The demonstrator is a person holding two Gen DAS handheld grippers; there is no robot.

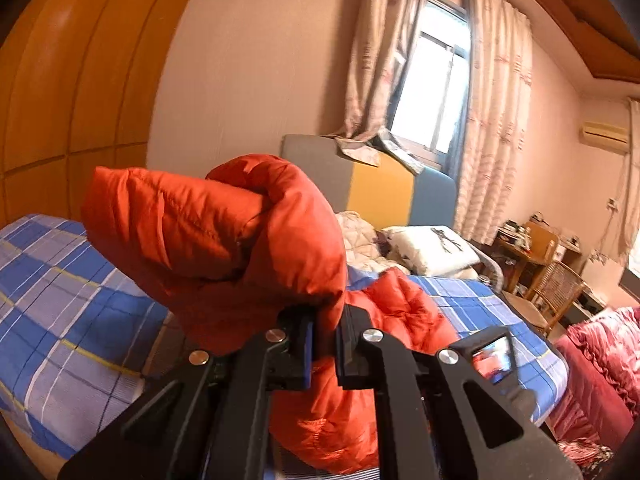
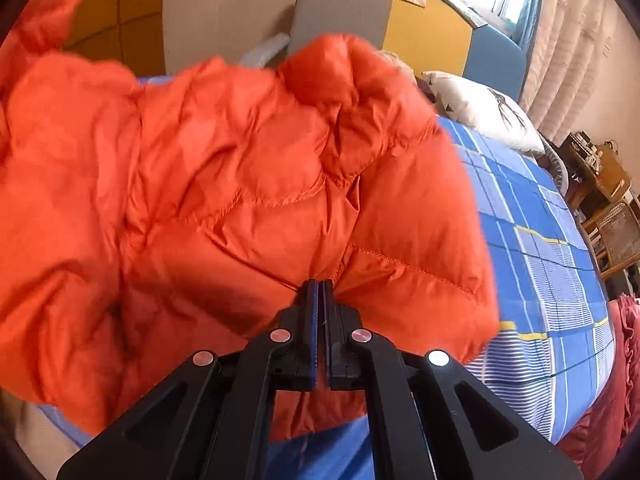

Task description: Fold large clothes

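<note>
Orange down jacket lifted off the bed, folding barely begun

Nearest, the right gripper (image 2: 320, 292) has its jaws pinched almost flat on a thin seam of the orange jacket (image 2: 248, 184); the left gripper (image 1: 325, 320) has its jaws narrowed on a thicker puffy roll. Ahead of both jaws the jacket hangs bunched and crumpled: slick, quilted, stitched in channels, with no neat fold visible, so laying it flat and folding seem still to come. Below and beyond the jaws lies the bed (image 2: 540, 216) in blue plaid cotton, then a white pillow (image 2: 480, 108).
</note>
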